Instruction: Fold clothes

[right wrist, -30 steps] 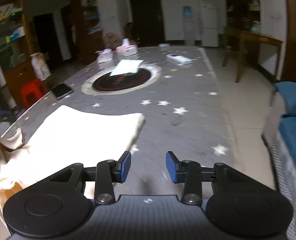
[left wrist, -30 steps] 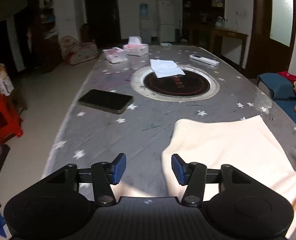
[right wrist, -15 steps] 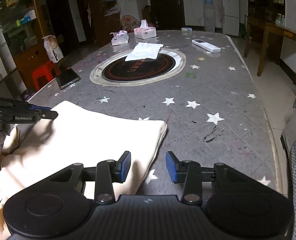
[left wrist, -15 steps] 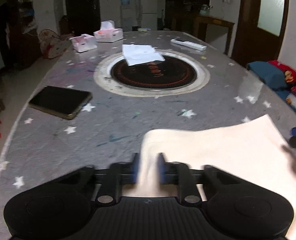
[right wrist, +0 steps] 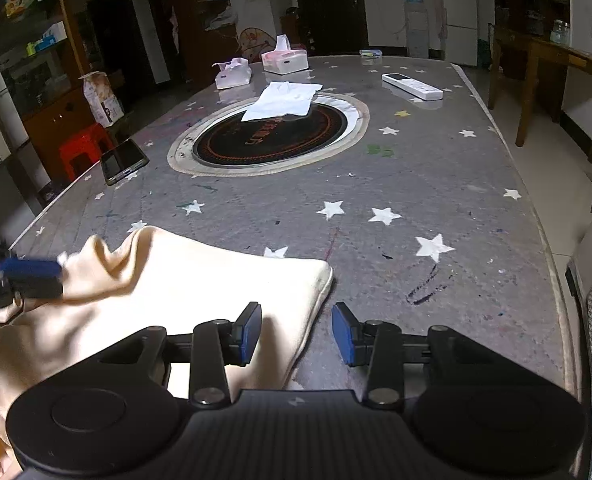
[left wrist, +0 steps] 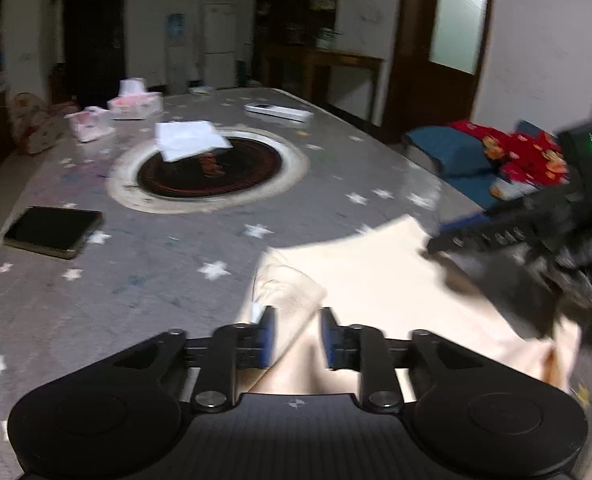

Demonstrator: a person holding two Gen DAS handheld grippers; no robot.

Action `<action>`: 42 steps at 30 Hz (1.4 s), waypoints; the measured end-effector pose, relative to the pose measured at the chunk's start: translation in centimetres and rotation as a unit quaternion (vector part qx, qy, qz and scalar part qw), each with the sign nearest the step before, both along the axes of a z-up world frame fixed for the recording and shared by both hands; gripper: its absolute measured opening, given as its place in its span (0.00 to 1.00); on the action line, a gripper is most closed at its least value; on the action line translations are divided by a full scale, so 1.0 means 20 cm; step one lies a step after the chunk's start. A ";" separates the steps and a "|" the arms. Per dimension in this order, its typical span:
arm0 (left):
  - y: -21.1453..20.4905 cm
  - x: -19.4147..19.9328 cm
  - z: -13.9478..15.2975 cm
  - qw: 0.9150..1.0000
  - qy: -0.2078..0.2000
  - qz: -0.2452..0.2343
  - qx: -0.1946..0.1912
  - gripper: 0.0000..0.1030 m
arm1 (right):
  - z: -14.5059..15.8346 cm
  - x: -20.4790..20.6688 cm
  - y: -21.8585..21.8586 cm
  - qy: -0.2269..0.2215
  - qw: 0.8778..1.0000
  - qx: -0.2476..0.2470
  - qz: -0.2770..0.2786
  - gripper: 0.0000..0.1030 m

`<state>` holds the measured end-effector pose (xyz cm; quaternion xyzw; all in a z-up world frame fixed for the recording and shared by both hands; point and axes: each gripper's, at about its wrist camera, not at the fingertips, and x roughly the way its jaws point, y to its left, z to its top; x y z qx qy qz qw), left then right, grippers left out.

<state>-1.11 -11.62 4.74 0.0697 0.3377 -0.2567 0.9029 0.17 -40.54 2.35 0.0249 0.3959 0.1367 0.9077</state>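
Since half a second ago, the left tongs (left wrist: pixel 296 338) have lifted a corner of the cloth (left wrist: pixel 376 280), so a bunched, wrinkled fold now stands up between their blue pads, and the view there is blurred by motion. These tongs are clenched on the cloth, with the soft cream fabric hanging down between the pads. The right tongs (right wrist: pixel 297 332) are released, with a wide gap between the flat blue pads; the left pad is over the cloth and the right pad over the bare counter (right wrist: pixel 436 184). The cloth's rounded, folded edge passes just between them, and I cannot tell if it touches either pad. The cloth lies on the near end of the counter, smooth in the middle and creased near the left tongs. The counter is grey with white stars and some ink marks. Further away there is a round black hotplate (right wrist: pixel 270 136) with a pale ring, a white folded paper (right wrist: pixel 286 100) on it, a dark flat phone (right wrist: pixel 123 160), a long white remote (right wrist: pixel 412 87) and two tissue boxes.
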 end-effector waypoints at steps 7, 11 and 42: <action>0.01 0.11 -0.04 0.999 0.013 0.041 0.015 0.57 | -0.02 0.05 0.03 0.011 1.000 -0.001 0.007 0.38; 0.09 0.19 -0.04 0.996 0.018 0.085 0.006 0.58 | -0.02 0.07 0.03 0.016 1.000 -0.007 0.009 0.38; 0.02 0.76 -0.14 0.989 0.006 0.134 0.069 0.11 | 0.00 0.43 0.08 -0.046 0.991 -0.124 0.011 0.05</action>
